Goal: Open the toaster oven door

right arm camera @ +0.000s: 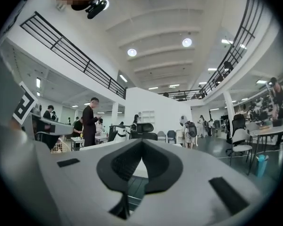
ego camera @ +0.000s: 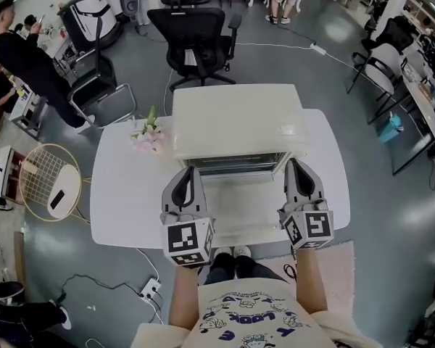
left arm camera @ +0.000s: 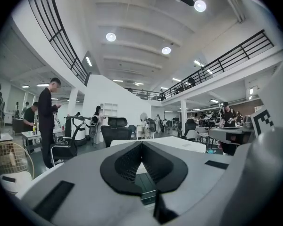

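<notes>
Flowers: a small pink bunch (ego camera: 148,135) lies on the white table (ego camera: 116,194), just left of the oven.
Left gripper (ego camera: 191,172): held level at the oven's left front corner, its 2 jaws tip to tip with nothing between them.
Toaster oven (ego camera: 235,118): a cream box at the middle of the table, front toward the person, between the 2 grippers. Wire rack lines show at its front.
Door: a pale flat panel (ego camera: 243,205) before the oven may be the door folded down, but this is not certain.
Handling: likely a stiff, bottom-hinged frame with a breakable glass pane. The place to take hold is a handle along its top edge, which no view shows. The oven may slide on the smooth top.
Right gripper (ego camera: 294,165): level at the right front corner, jaws closed together and empty.
</notes>
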